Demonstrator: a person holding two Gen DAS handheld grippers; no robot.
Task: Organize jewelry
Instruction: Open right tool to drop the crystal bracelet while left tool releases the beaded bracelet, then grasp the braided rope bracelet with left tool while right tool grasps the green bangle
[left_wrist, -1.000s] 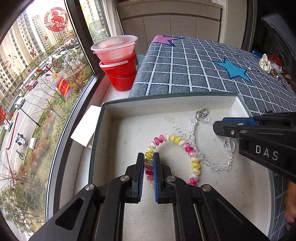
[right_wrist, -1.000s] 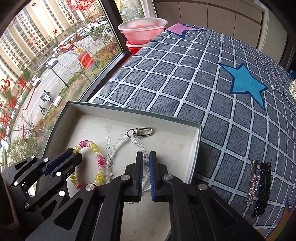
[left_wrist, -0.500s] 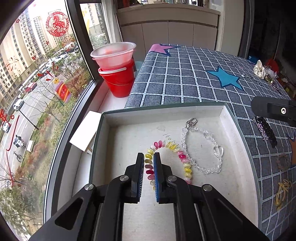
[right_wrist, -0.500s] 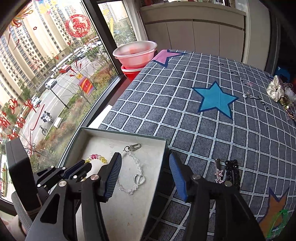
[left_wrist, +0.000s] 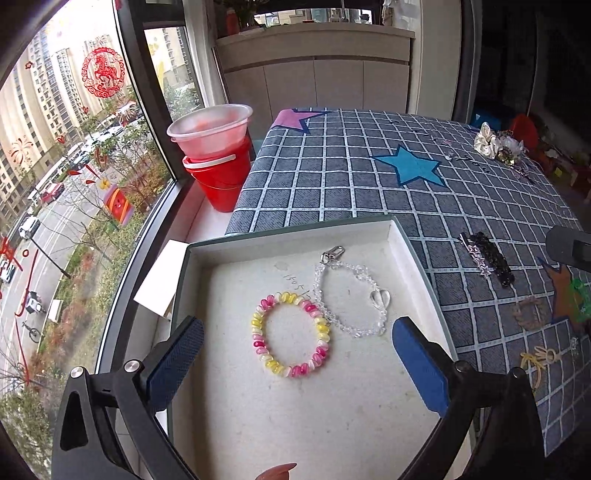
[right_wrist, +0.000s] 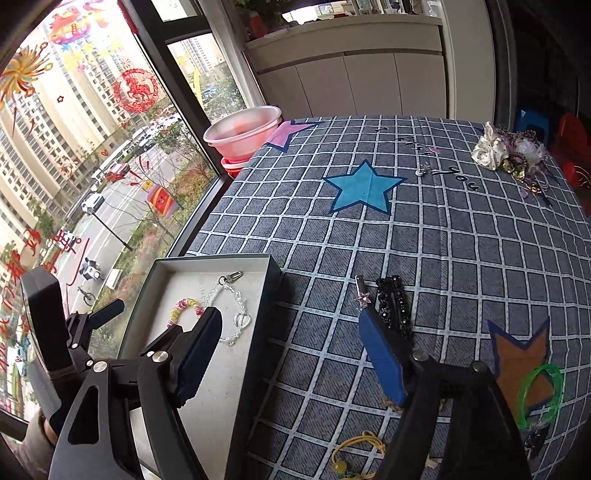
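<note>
A shallow white-lined box (left_wrist: 412, 254) (right_wrist: 275, 275) lies at the window end of the checked cloth. In it lie a pink, yellow and white bead bracelet (left_wrist: 290, 334) (right_wrist: 183, 309) and a clear crystal bracelet with a heart charm (left_wrist: 352, 295) (right_wrist: 236, 314). My left gripper (left_wrist: 295, 362) is open and empty above the box, its fingers astride the bead bracelet. My right gripper (right_wrist: 288, 354) is open and empty above the cloth beside the box's right wall. A black hair clip (right_wrist: 394, 306) (left_wrist: 493, 258) and a silver star clip (right_wrist: 362, 295) lie just ahead of its right finger.
A green bangle (right_wrist: 539, 391), a yellow cord (right_wrist: 354, 456) (left_wrist: 541, 360) and a brown bracelet (left_wrist: 528, 314) lie on the cloth to the right. A scrunchie pile (right_wrist: 506, 151) sits at the far right. A red bucket with a plastic bowl (left_wrist: 216, 162) stands on the sill.
Both grippers have opened and pulled back from the box. The right gripper let go of the crystal bracelet and swung right over the cloth; the left let go of the bead bracelet.
</note>
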